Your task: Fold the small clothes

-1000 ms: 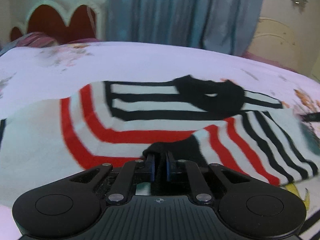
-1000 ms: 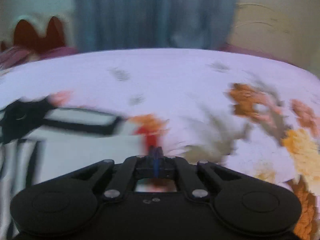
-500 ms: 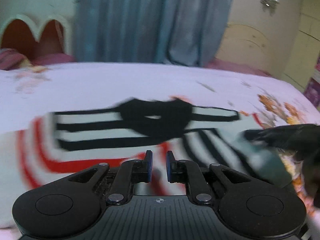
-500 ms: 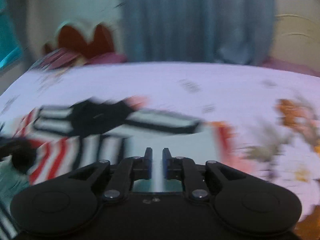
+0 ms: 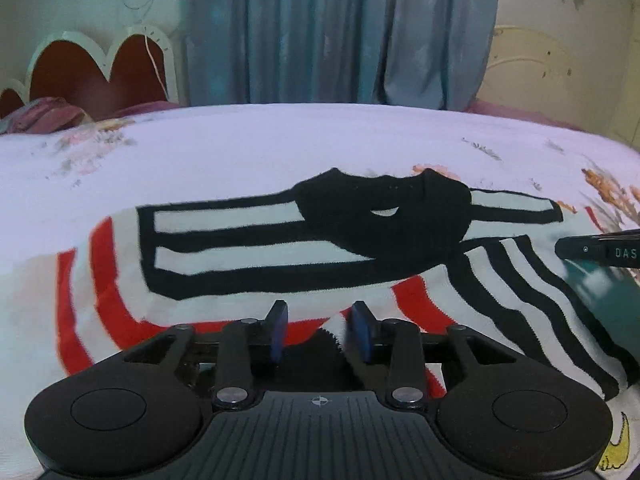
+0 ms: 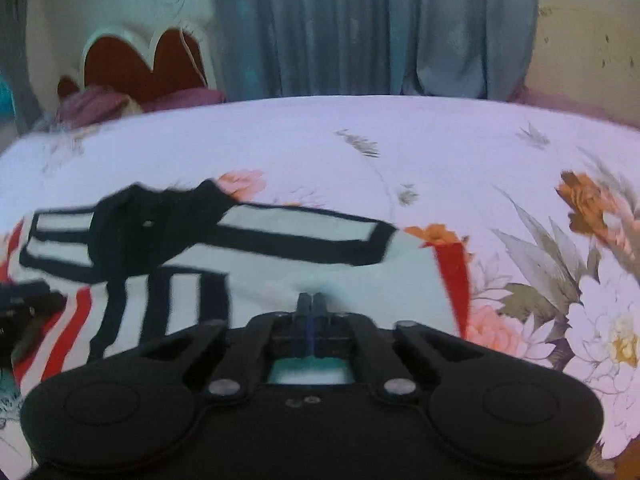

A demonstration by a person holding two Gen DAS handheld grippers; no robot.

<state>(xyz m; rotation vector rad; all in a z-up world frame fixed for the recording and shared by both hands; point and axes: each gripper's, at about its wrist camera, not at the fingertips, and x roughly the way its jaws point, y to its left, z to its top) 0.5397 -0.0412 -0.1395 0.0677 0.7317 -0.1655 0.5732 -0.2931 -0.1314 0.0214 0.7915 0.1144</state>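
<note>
A small striped sweater point(image 5: 248, 256), white with black and red stripes and a black collar point(image 5: 384, 220), lies on the bed. It also shows in the right wrist view point(image 6: 256, 248). My left gripper point(image 5: 320, 332) is open and empty just above the sweater's near edge. My right gripper point(image 6: 310, 305) has its jaws together over the white cloth at the sweater's right side; whether cloth is pinched between them is hidden. The right gripper's body shows at the right edge of the left wrist view point(image 5: 600, 250).
The bed sheet point(image 6: 440, 152) is white with orange and pink flowers on the right. A scalloped red headboard point(image 5: 96, 68) and pillows stand at the far left. Blue curtains point(image 5: 340, 28) hang behind the bed.
My left gripper has let go of the sweater's black edge and opened wide. My right gripper opened while swinging left over the sweater, then closed again at its right side.
</note>
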